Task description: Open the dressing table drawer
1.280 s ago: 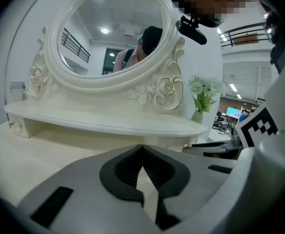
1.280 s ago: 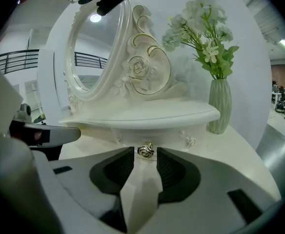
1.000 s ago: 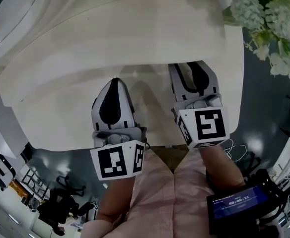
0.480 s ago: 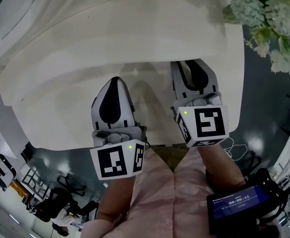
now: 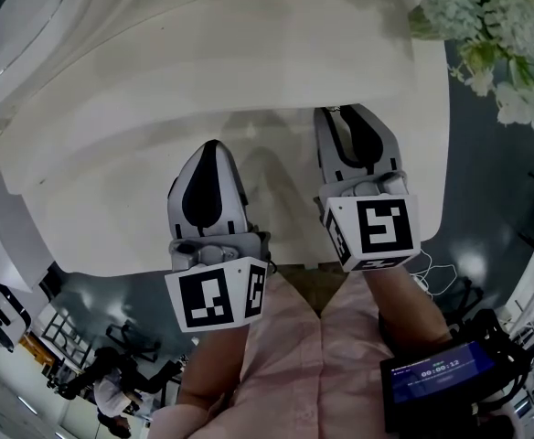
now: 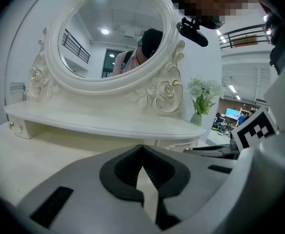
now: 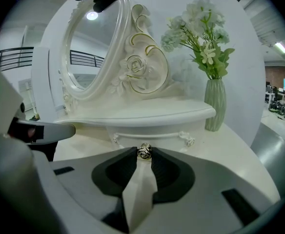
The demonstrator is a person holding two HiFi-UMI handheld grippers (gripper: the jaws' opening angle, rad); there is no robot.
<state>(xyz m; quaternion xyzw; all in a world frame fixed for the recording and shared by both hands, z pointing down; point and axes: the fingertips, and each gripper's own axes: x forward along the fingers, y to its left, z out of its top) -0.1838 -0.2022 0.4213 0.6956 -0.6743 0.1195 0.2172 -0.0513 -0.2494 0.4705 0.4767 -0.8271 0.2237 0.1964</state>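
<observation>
The white dressing table [image 5: 112, 208] has a small drawer [image 7: 154, 138] under its raised shelf, with a round metal rose knob [image 7: 144, 149]. My right gripper [image 7: 143, 155] reaches to that drawer front [image 5: 350, 112]. Its jaws closed in over the last second, and their tips now press on the knob from both sides. In the head view the knob is hidden by the gripper. My left gripper [image 5: 210, 148] hovers over the tabletop to the left, short of the shelf, with its jaw tips touching [image 6: 142, 146] and nothing between them.
An oval mirror [image 6: 113, 33] in a carved frame stands on the shelf. A green vase [image 7: 214, 106] of white flowers [image 5: 505, 44] stands on the table's right end, close to the drawer. A second small drawer knob [image 6: 10, 125] shows at the shelf's far left.
Both grippers stay in place in the head view. The right gripper's fingers stand slightly nearer each other at the drawer front.
</observation>
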